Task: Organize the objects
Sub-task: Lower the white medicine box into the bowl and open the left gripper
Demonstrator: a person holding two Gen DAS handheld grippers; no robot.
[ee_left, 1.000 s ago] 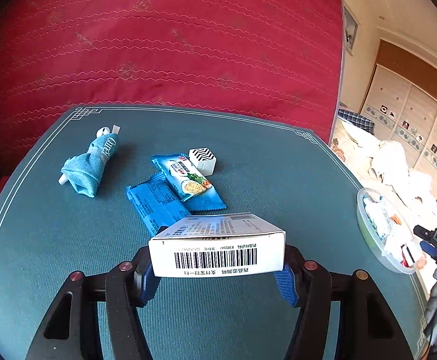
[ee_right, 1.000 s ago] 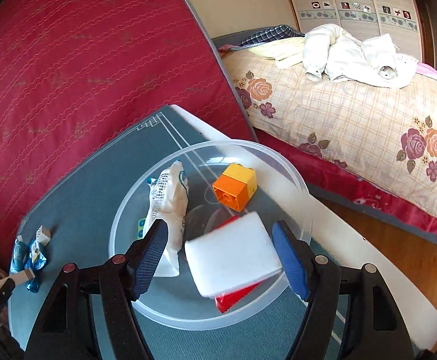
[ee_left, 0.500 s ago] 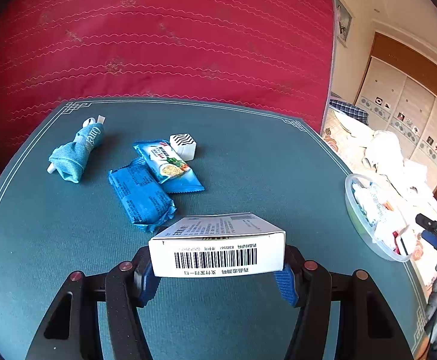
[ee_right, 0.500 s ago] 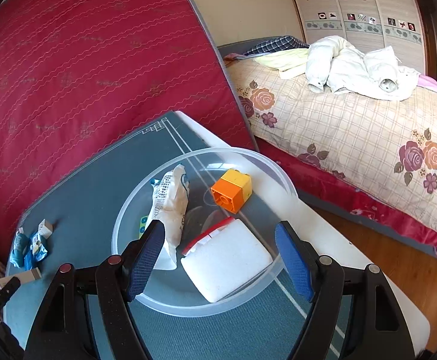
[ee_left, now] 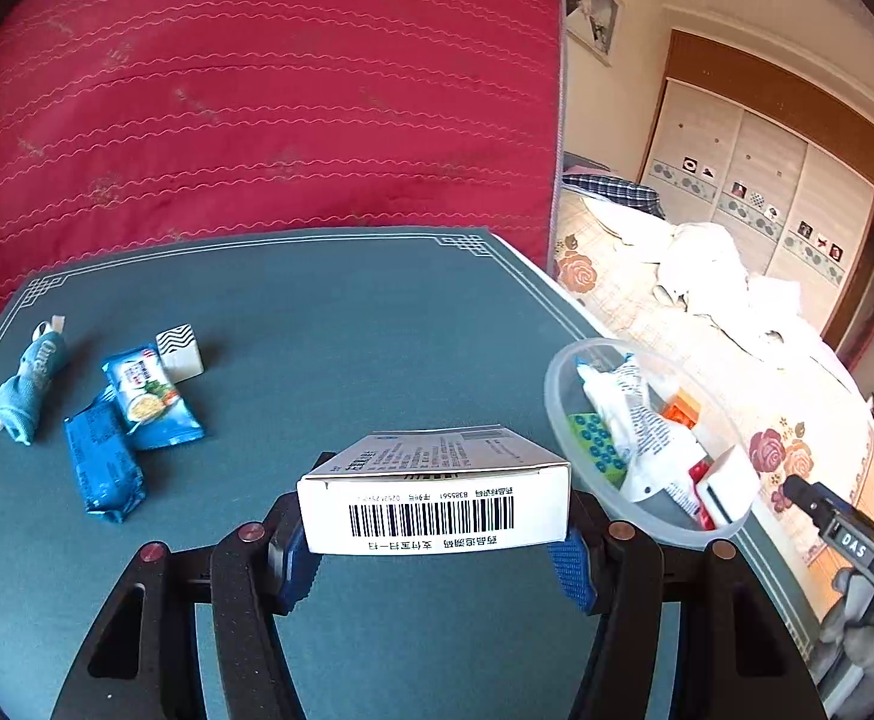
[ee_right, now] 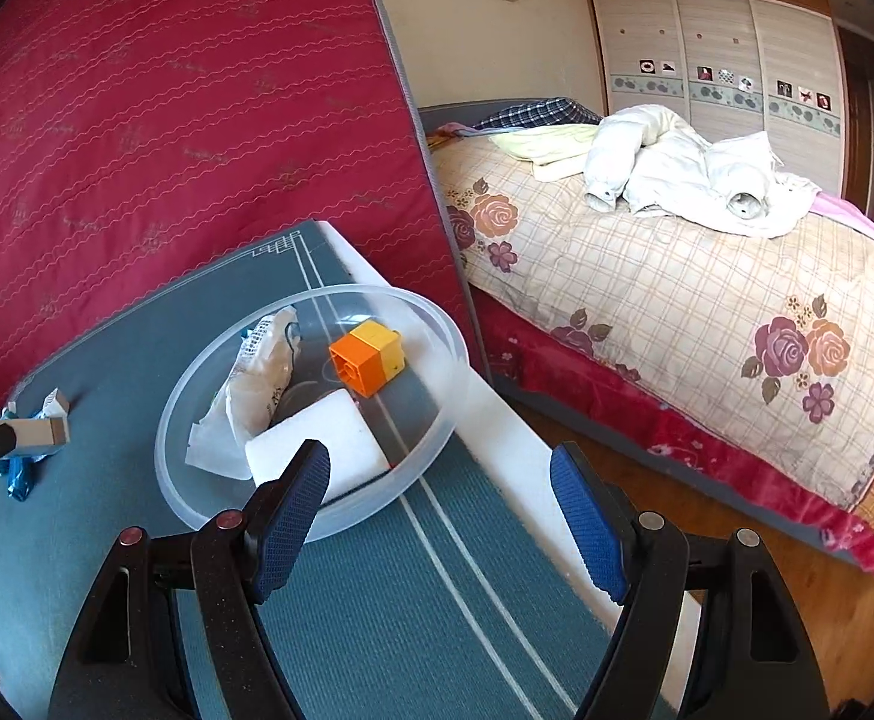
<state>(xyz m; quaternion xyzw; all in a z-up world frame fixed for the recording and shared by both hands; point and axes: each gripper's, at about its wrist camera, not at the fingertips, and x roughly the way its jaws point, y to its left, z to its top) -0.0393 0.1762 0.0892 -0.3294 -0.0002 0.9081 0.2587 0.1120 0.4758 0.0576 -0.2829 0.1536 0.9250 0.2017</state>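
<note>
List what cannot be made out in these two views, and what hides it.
- Red item in the bowl: left view, mostly under the white block; right view shows only a sliver.
- Green sheet: left view, partly under the wrapper.
- Box front: left view, turned away.
- Cloth contents: wrapped.

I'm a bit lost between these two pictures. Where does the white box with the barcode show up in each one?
Left wrist view: the white barcode box sits bottom centre, clamped in the left tool.
Right wrist view: the same box shows small at the far left edge, above the blue packets.
Shared landmark: the clear round bowl at the table's right side, centre-left in the right wrist view.
</note>
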